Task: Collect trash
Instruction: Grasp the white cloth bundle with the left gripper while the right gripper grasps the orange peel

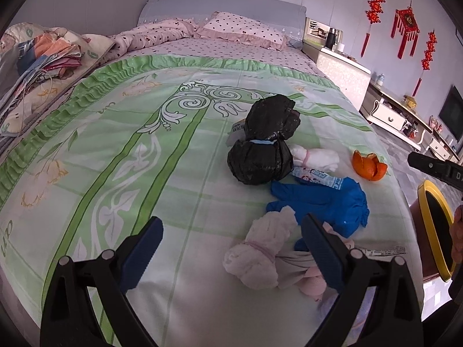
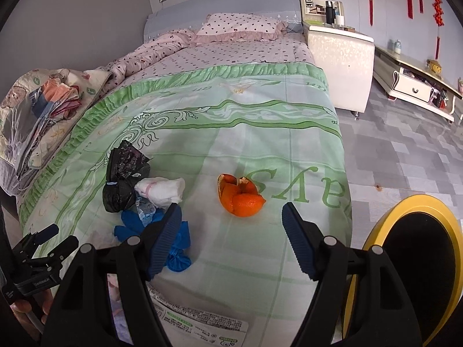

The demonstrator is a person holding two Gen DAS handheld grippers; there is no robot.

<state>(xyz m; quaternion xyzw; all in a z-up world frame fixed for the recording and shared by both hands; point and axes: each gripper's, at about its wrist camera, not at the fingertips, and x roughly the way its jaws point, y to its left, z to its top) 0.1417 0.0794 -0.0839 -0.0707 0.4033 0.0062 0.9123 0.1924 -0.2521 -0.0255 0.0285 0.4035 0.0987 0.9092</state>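
Trash lies on the green bed sheet (image 1: 115, 144): a black knotted bag (image 1: 263, 141), a white tied bundle (image 1: 317, 157), orange peel (image 1: 369, 166), a blue glove (image 1: 327, 202), a pink-white tied bundle (image 1: 266, 248) and a printed wrapper (image 2: 199, 324). My left gripper (image 1: 231, 243) is open and empty, its fingers on either side of the pink-white bundle, just above the sheet. My right gripper (image 2: 231, 231) is open and empty, just short of the orange peel (image 2: 240, 195), with the blue glove (image 2: 176, 248) under its left finger. The black bag (image 2: 124, 176) and white bundle (image 2: 162, 190) lie left of it.
A yellow-rimmed bin (image 2: 411, 263) stands on the floor at the bed's right corner; it also shows in the left wrist view (image 1: 437, 225). Folded bedding (image 1: 43, 57) is piled at the left. A white nightstand (image 2: 338, 66) and low cabinet (image 2: 416, 84) line the right wall.
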